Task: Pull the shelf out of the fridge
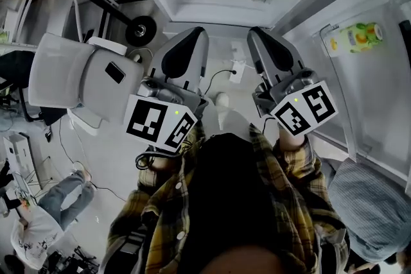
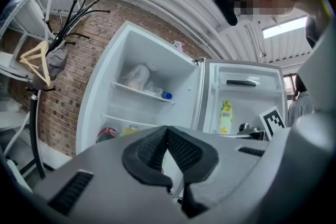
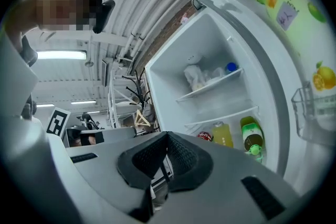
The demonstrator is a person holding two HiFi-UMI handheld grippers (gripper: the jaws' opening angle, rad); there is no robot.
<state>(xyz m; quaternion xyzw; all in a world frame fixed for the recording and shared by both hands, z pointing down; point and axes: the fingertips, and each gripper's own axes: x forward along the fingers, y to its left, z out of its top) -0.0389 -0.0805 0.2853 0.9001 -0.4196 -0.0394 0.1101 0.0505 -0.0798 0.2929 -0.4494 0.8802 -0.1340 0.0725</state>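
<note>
Shelf (image 2: 140, 91), the upper white panel inside the open fridge (image 2: 123, 60), spans the compartment wall to wall and carries a white bag (image 2: 135, 76) and a blue-capped bottle (image 2: 166, 95). Its long axis runs crosswise to both claws, and it lies straight ahead, well apart from them. Left gripper (image 2: 168, 132) and right gripper (image 3: 168, 138) are both closed on nothing, side by side, neither clearly nearer.

Left tool (image 2: 168, 130) faces the open fridge (image 2: 157, 55)
Jaws together, nothing between them — an upper shelf (image 2: 137, 91) sits well beyond.
</note>
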